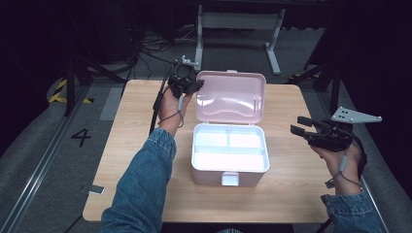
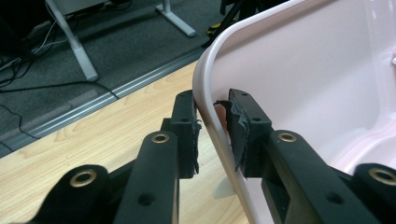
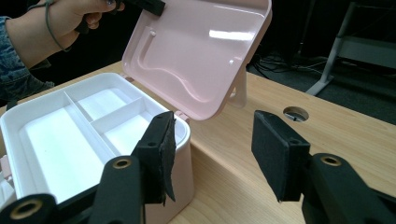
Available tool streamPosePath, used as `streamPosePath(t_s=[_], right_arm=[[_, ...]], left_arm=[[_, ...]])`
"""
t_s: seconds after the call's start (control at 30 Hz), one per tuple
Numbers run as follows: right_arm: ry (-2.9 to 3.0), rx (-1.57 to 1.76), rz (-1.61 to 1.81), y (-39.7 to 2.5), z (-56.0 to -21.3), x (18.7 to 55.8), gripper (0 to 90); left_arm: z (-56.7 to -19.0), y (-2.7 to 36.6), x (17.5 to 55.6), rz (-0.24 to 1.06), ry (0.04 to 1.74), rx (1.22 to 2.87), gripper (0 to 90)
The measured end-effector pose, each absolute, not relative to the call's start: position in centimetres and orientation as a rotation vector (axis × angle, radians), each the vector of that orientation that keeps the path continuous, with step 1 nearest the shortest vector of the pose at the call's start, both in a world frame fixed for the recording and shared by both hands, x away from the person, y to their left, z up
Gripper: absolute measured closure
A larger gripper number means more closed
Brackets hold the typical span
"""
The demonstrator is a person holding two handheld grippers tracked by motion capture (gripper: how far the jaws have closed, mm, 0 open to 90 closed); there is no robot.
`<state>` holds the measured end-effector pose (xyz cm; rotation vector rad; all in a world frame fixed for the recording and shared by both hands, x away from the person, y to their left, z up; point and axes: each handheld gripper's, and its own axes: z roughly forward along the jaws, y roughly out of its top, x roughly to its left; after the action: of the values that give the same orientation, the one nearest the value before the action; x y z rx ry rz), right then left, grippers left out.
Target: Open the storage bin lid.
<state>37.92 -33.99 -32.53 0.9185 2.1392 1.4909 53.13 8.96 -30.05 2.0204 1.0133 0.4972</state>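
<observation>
Pink storage box (image 1: 228,167) at table (image 1: 136,145) centre, lid (image 1: 232,97) swung up and back toward 12 o'clock. From the high view: left gripper (image 1: 190,86) at the lid's 9 o'clock edge near its upper corner, held by the left hand (image 1: 171,104), denim sleeve (image 1: 141,184) running down to 6 o'clock. Right gripper (image 1: 302,125) well apart from the box at its 3 o'clock, hovering over bare wood, grey plate (image 1: 354,116) on top.

Closer in the left gripper view: lid rim (image 2: 210,102) caught between the two pads, one outside on the wood side, one inside against the pale pink inner face — clamped narrow on the lid edge.

From the right gripper view: jaws spread wide, nothing between them; white inner tray (image 3: 70,135) with three compartments, one long and two short, all empty; round cable hole (image 3: 295,113) in the tabletop at 1 o'clock; lid handle (image 3: 239,91) behind the lid, resting on the table.
</observation>
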Motion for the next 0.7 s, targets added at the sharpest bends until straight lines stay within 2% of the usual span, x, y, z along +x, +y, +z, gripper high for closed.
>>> streamPosePath(t_s=[0.7], right_arm=[[2.156,0.911,1.454,-33.7,-33.0,38.3,45.5]], left_arm=[[-32.8,8.4,56.0,0.456,1.120,2.096,73.6]])
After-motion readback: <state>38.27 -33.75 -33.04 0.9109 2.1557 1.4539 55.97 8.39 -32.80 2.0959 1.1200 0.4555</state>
